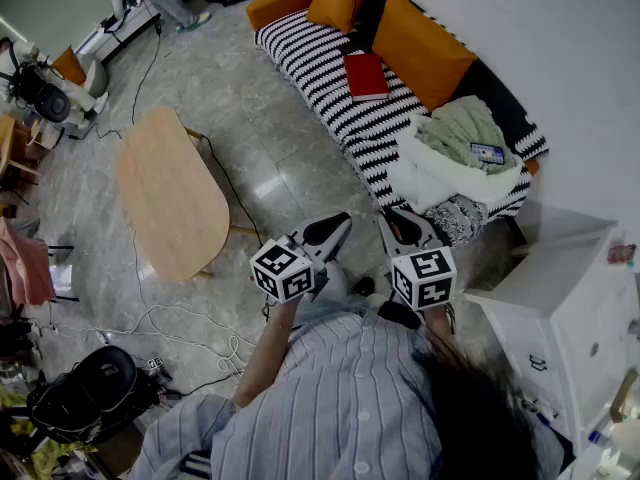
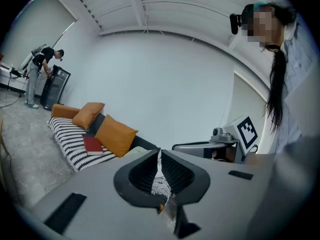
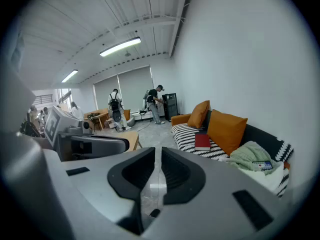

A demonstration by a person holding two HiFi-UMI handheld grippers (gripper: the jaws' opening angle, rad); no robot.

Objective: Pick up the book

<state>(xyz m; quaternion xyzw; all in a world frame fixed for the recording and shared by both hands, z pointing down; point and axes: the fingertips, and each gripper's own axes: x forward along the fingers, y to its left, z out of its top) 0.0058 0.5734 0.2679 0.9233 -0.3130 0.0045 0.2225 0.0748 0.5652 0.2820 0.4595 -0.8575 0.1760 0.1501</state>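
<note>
The task was at its very start, with the reach toward the book not yet made. The red book lay flat on the striped sofa in the upper middle of the head view, just in front of the orange cushions. Nothing lay on top of it. Both tools were low in that frame, close to the person's chest and well apart from the book.

The left hand-held gripper was clenched on nothing; its own view showed the two ribbed jaws meeting at the tips. The right hand-held gripper was likewise closed and empty, with only a thin slit between its jaws. In its view the book sat to the right of centre, above the jaw tips.

The next move probably called for stepping toward the sofa and spreading the jaws of one hand-held gripper before it arrived. The book was thin and lay flat on a soft seat, so the likely way in was low along the seat, one jaw under the near edge and the other over the cover. The seat would probably give under pressure, which could help the lower jaw slide beneath.

The green blanket at the lower right end of the sofa and the wooden tabletop at the left both lay clear of that path
</note>
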